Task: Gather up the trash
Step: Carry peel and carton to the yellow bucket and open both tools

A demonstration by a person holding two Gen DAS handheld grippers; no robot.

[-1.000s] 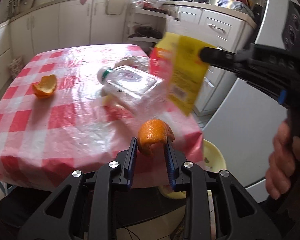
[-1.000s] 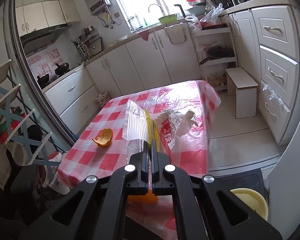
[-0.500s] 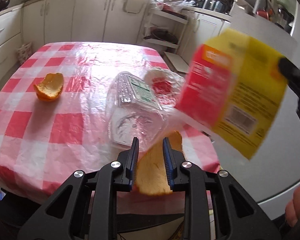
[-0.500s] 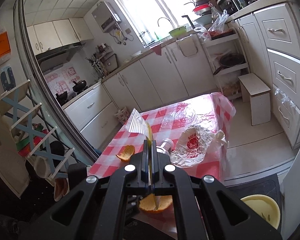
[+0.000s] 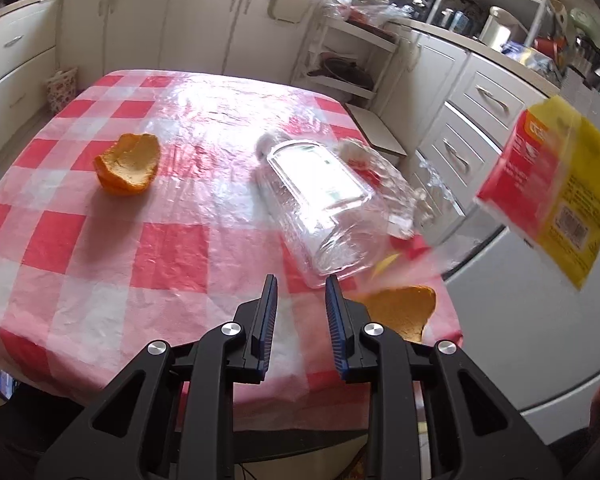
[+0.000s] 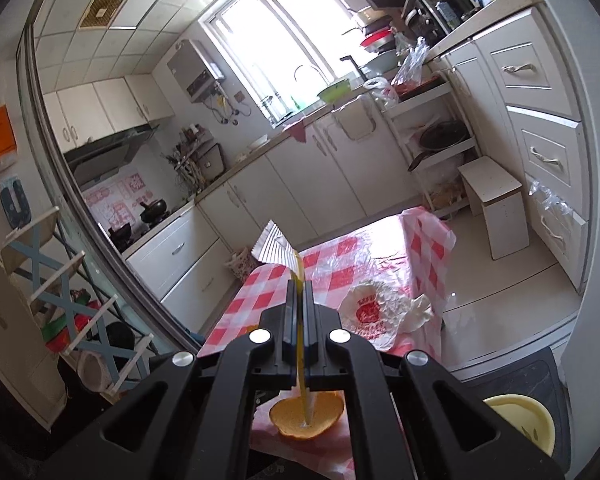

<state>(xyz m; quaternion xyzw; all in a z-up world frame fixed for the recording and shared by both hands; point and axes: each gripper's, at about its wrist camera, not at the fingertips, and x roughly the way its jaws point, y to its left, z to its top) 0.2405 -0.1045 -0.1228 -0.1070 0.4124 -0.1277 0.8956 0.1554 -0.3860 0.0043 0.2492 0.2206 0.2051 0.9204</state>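
My left gripper (image 5: pixel 300 282) hangs over the near edge of the red-checked table (image 5: pixel 172 248); its jaws stand apart with nothing between them. An orange peel (image 5: pixel 400 308) lies just right of its right finger at the table's corner, also seen in the right wrist view as the orange peel (image 6: pixel 308 416). A second peel (image 5: pixel 128 168) sits far left. A clear plastic bottle (image 5: pixel 320 200) lies on its side ahead. My right gripper (image 6: pixel 299 286) is shut on a yellow-and-red wrapper (image 5: pixel 548 196), held up in the air to the right of the table.
A crumpled plastic bag with red print (image 6: pixel 376 316) lies by the bottle near the table's right edge. A yellow basin (image 6: pixel 516 420) sits on the floor below the corner. A small white stool (image 6: pixel 496 208) and cabinets stand beyond.
The peel that sat between my left fingers is out of them and lies at the table's corner. The right gripper has risen with the wrapper.
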